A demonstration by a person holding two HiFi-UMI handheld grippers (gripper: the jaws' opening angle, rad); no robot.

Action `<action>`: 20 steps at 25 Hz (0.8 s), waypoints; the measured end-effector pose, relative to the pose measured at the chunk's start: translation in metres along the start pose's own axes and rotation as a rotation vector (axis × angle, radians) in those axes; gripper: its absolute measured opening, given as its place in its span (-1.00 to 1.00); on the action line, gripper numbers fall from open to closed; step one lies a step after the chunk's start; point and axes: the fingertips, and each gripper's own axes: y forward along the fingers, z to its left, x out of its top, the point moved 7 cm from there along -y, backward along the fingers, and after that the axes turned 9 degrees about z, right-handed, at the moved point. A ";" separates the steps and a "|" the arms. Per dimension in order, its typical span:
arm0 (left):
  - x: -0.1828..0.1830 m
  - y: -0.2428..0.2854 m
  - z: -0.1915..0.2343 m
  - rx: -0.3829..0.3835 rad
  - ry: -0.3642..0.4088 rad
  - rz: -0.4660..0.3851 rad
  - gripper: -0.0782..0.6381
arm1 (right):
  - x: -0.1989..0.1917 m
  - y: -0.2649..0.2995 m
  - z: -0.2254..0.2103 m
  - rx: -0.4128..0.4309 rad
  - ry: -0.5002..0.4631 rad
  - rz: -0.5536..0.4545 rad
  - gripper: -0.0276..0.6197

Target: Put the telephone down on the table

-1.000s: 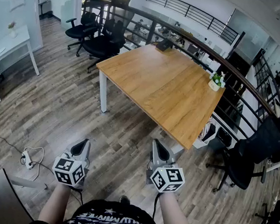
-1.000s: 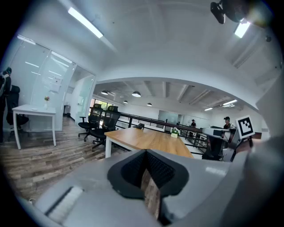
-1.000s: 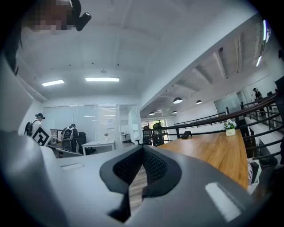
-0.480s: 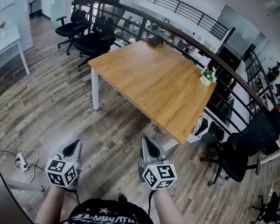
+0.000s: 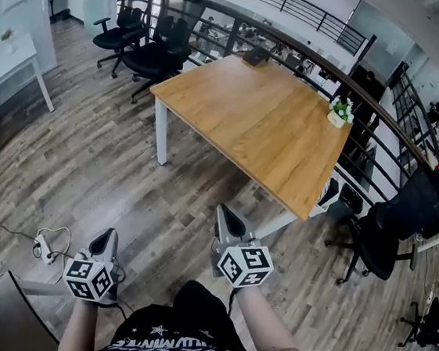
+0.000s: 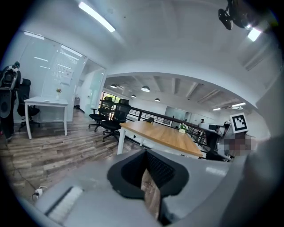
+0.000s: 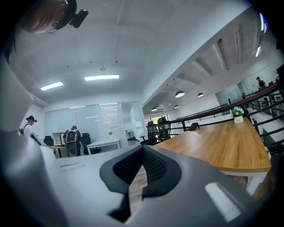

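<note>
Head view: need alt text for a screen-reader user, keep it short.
Seen from above, the left gripper and right gripper, jaws together and empty, point across a wood-plank floor toward a wooden table on white legs. A potted plant and a dark wedge-shaped device sit near its far edges; black office chairs stand beyond it.

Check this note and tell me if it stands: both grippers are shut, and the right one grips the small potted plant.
It does not stand. The left gripper and the right gripper are both shut, but the right one grips nothing. Its jaws meet on empty air, and the small potted plant stands far off on the wooden table. The right gripper view shows this.
</note>
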 end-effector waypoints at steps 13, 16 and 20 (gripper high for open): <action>0.024 0.044 0.095 0.094 -0.055 0.012 -0.78 | -0.005 0.174 0.012 0.139 0.002 0.066 -0.92; 0.058 0.079 0.122 0.124 -0.069 0.009 -0.78 | 0.006 0.237 -0.003 0.176 0.003 0.089 -0.92; 0.116 0.145 0.161 0.129 -0.070 -0.002 -0.78 | 0.036 0.333 -0.039 0.191 0.011 0.104 -0.92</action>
